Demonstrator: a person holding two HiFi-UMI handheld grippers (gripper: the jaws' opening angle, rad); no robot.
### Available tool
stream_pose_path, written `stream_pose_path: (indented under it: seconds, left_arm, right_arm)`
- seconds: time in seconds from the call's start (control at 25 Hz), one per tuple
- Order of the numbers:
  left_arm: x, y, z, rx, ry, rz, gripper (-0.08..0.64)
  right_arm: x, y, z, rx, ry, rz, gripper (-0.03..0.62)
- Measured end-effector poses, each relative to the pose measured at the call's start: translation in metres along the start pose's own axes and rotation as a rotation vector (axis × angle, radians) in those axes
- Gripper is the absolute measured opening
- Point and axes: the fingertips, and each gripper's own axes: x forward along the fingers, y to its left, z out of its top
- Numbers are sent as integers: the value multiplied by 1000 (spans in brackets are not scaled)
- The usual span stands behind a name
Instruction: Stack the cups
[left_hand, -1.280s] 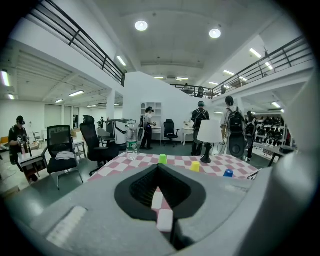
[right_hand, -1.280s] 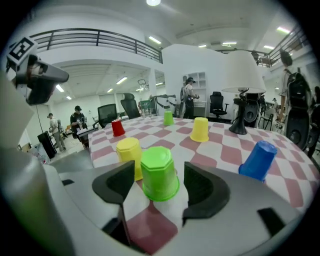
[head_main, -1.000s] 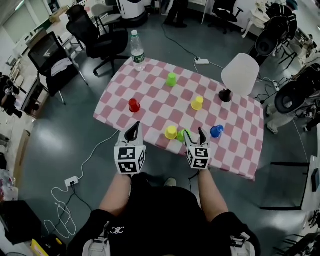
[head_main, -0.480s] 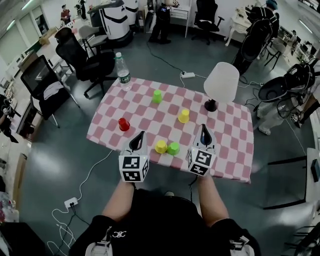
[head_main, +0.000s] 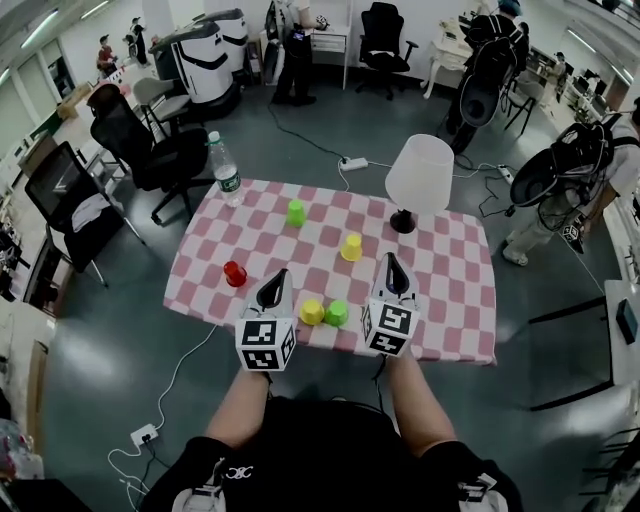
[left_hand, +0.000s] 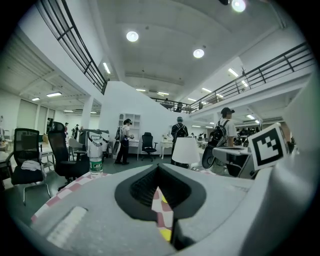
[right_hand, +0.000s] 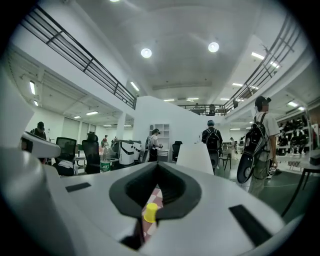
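Our left gripper (head_main: 281, 274) and right gripper (head_main: 388, 262) are both closed on nothing; only the head view shows us the small red plastic cup (head_main: 235, 273).

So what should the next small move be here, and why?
Probably open the right gripper and lower it toward the near green cup. Its jaws are shut on nothing, none of the visible cups is stacked, and that cup stands beside a yellow cup at the near edge of the table, just left of this gripper.
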Motion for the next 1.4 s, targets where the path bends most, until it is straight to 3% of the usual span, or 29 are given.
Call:
stream_pose_path:
  seconds: [0.52,0.88,1.4]
  left_arm:
    - [6,61,16,31,2,-82,14]
    - [-12,152,12,22,12,-52,14]
    - [-41,282,4,19,12,29,15]
  right_arm:
    - [22,78,17,51,-2,16,3]
    - [44,183,23,9,-22,86,3]
    - [84,316,14,54,-15,169,3]
